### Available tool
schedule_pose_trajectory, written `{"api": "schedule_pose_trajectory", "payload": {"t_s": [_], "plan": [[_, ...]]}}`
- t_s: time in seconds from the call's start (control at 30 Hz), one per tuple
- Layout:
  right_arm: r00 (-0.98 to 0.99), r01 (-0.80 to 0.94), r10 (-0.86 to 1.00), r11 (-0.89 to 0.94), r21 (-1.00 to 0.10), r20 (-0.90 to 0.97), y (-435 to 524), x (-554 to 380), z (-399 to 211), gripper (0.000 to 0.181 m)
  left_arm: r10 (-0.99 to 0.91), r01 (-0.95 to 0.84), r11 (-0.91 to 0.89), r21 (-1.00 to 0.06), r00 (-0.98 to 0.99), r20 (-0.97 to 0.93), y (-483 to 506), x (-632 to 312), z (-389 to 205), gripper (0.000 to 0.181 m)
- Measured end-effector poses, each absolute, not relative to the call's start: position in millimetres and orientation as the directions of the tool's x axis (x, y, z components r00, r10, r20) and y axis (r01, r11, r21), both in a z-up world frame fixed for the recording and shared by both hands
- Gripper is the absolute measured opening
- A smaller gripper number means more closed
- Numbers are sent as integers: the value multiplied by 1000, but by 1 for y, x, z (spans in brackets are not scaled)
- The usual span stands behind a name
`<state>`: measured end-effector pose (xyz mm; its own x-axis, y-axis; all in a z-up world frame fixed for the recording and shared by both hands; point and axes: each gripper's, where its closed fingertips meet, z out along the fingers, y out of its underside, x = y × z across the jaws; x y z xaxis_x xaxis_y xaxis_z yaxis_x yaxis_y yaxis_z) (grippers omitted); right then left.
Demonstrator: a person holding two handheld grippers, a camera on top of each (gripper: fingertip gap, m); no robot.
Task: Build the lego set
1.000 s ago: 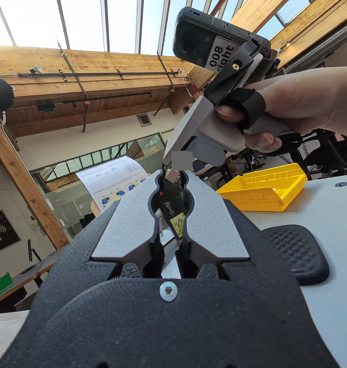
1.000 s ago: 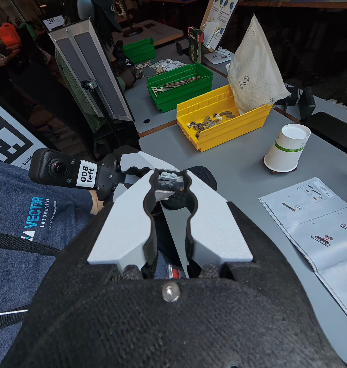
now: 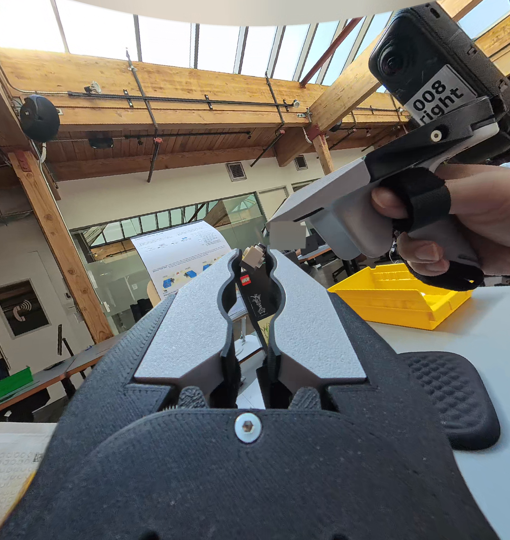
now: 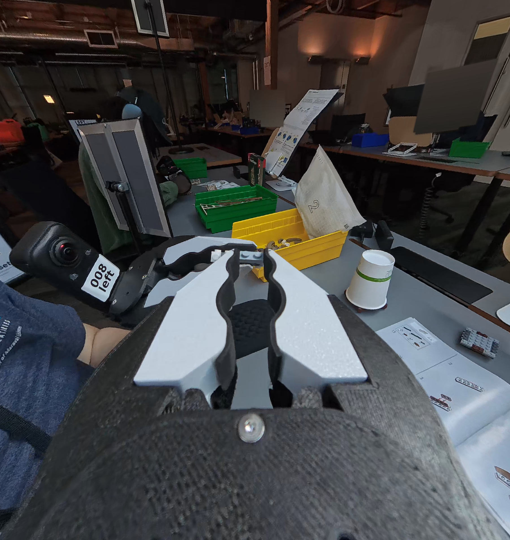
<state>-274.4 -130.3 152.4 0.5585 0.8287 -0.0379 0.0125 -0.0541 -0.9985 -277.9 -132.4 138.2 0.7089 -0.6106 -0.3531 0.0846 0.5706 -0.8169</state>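
Observation:
My left gripper [image 3: 252,254] is shut on a small tan lego piece [image 3: 253,258] at its fingertips, held up in the air. My right gripper [image 4: 249,253] is shut on a small grey lego plate [image 4: 251,257]. The two gripper tips are close together. In the right wrist view the left gripper [image 4: 223,252] comes in from the left with its pale piece [image 4: 216,255] just left of the grey plate. Whether the two pieces touch is hidden. In the left wrist view the right gripper [image 3: 277,224] comes in from the upper right, held by a hand [image 3: 487,216].
On the grey table [image 4: 330,280] stand a yellow bin [image 4: 321,254] with brown pieces and a paper bag [image 4: 324,198], a green bin [image 4: 236,204], a paper cup [image 4: 369,280], an open instruction booklet [image 4: 452,380], a small grey lego assembly [image 4: 479,346] and a black pad [image 3: 452,400].
The right gripper has swung from steeply above the left gripper's tips to a flatter angle on their right. Both grippers have kept hold of their pieces.

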Motion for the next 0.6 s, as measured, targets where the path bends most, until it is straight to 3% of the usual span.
{"api": "schedule_pose_trajectory", "payload": {"t_s": [0.17,0.3,0.4,0.6], "plan": [[577,6,816,-47,-999,-35,-126,-270,147,15,-589,55,600,-798,705,-394,-138,-274,138,13],[597,-88,796,-58,-994,-100,-119,-251,141,15,-679,156,528,-835,668,-304,-140,-277,140,13],[460,-67,881,-87,-994,-108,-132,-265,116,14,-780,260,413,-873,595,-192,-141,-276,142,13],[501,-17,865,47,-999,32,-127,-270,103,14,-932,400,81,-913,355,73,-138,-267,135,13]]}}
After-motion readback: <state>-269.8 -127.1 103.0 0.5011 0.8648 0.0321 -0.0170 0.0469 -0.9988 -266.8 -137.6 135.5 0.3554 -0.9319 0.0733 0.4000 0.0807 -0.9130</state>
